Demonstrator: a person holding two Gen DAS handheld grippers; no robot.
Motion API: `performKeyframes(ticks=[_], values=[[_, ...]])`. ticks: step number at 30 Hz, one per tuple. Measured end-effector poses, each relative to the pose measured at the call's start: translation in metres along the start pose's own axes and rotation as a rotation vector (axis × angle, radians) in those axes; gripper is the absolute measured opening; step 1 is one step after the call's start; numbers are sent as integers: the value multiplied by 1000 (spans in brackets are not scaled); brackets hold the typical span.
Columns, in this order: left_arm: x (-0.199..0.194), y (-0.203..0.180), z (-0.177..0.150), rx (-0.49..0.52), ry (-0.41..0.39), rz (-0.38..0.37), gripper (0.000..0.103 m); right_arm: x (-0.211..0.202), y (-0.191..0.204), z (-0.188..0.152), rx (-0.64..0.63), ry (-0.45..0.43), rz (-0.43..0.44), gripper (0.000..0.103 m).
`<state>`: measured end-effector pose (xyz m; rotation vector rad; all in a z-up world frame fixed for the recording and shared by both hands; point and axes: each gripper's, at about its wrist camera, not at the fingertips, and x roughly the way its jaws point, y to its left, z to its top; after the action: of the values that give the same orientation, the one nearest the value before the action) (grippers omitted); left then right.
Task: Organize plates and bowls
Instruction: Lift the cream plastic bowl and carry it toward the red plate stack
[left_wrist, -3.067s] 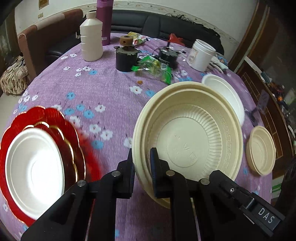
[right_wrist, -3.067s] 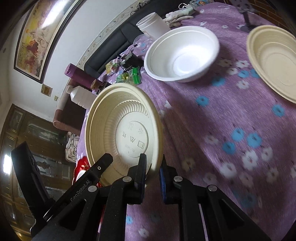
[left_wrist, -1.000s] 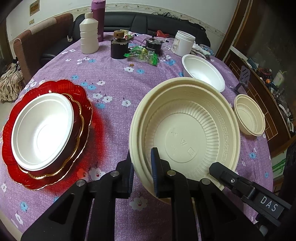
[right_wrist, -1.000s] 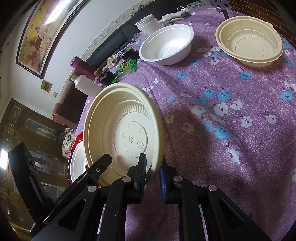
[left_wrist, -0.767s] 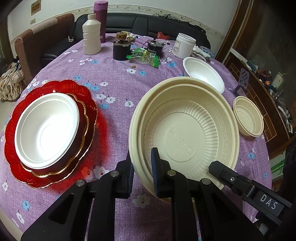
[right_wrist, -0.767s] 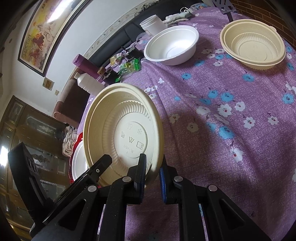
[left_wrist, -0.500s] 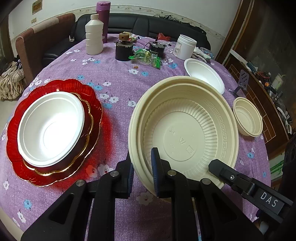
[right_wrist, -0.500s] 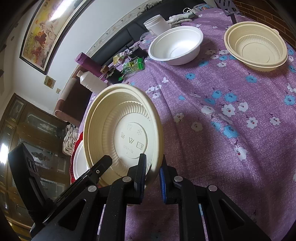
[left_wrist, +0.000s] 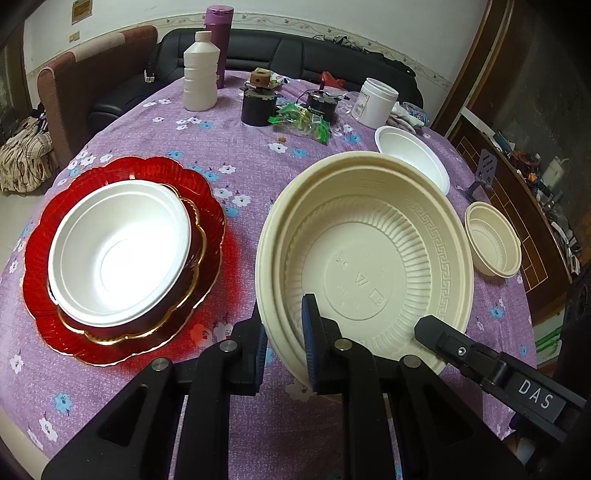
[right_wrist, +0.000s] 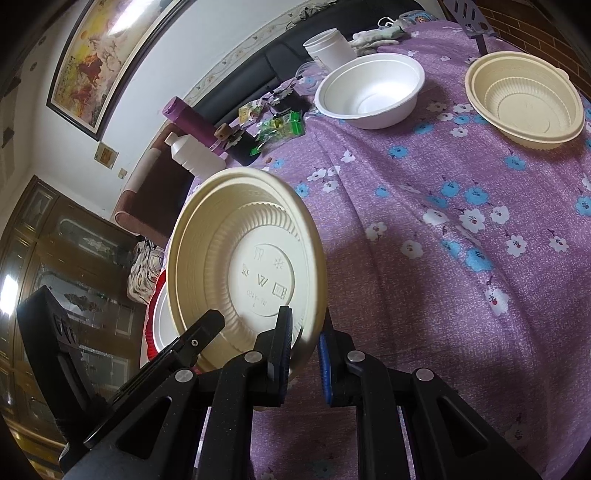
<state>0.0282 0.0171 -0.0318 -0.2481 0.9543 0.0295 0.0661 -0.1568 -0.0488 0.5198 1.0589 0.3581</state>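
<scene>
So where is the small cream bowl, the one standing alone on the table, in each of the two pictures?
Left wrist view: the small cream bowl sits at the right edge, on the purple tablecloth, right of the big cream bowl held in the fingers.
Right wrist view: it is at the top right.
Shared landmark: the empty white bowl, beside it in both.

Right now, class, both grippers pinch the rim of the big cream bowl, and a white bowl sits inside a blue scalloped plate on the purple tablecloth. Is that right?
Not quite: the scalloped plate is red with gold trim, not blue, as the left wrist view shows. The rest stands: the left gripper and right gripper both pinch the big cream bowl at its rim, and the white bowl sits inside that plate on the purple tablecloth.
</scene>
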Motion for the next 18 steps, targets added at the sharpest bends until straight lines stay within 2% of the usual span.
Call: performKeyframes(ticks=[18], values=[[-18,20,7,-46,-53,20,16,3,31,6,-72,-8,27,13]])
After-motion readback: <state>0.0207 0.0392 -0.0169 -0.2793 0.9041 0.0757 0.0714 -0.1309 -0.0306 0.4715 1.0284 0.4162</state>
